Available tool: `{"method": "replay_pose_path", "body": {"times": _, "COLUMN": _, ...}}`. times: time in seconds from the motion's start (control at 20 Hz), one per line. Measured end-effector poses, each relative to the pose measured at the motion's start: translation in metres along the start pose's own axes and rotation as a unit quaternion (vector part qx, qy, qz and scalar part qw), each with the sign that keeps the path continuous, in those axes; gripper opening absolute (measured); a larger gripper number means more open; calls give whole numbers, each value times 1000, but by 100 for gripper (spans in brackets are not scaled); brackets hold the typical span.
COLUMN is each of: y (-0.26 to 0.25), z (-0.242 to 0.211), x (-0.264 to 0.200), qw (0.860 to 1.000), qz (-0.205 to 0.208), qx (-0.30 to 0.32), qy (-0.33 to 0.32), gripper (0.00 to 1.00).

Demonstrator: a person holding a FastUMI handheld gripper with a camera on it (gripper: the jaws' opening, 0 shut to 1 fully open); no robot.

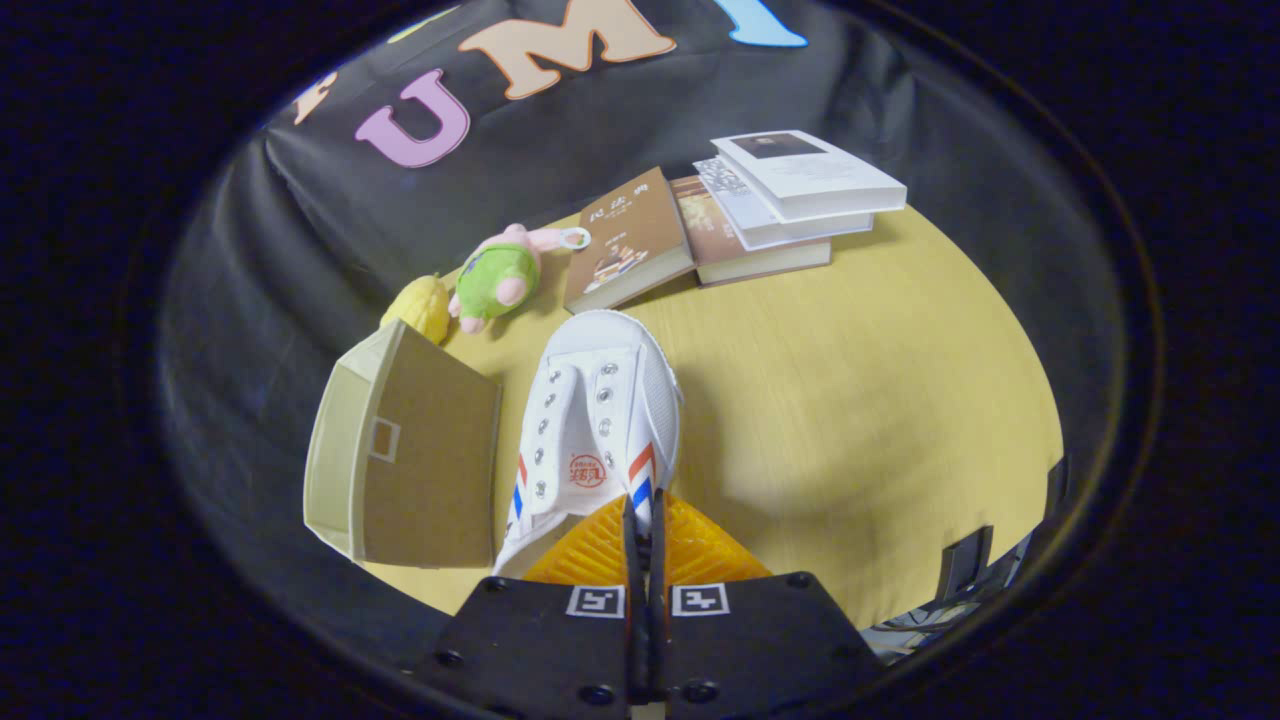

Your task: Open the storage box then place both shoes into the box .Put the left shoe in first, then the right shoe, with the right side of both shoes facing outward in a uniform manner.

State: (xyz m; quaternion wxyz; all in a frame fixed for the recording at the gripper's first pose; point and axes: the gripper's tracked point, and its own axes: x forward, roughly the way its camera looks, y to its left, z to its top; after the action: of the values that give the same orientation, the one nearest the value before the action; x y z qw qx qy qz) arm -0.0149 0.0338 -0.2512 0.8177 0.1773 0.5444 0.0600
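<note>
The gripper (645, 520) has its jaws clamped on the heel of the white canvas shoe (595, 420), held just right of the storage box (410, 455) above the bench (850, 400).

The yellow wooden table (860, 400) carries books (740, 215), two plush toys (495, 275) and a box (410, 450).

shoe (598, 420): white canvas, red-blue side stripes, unlaced, toe pointing away, heel pinched in my fingers | storage box (410, 455): tan, closed, just left of shoe
</note>
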Motion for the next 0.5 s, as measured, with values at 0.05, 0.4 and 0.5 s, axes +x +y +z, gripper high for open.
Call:
{"method": "replay_pose_path", "body": {"times": 0.05, "y": 10, "z": 1, "x": -3, "qw": 1000, "qz": 3, "qx": -1, "qy": -2, "gripper": 4}}
{"method": "replay_pose_path", "body": {"times": 0.4, "y": 85, "z": 21, "x": -18, "qw": 999, "qz": 31, "qx": -9, "qy": -20, "gripper": 4}}
{"method": "replay_pose_path", "body": {"times": 0.5, "y": 108, "z": 24, "x": -21, "qw": 999, "qz": 41, "qx": -13, "qy": -21, "gripper": 4}}
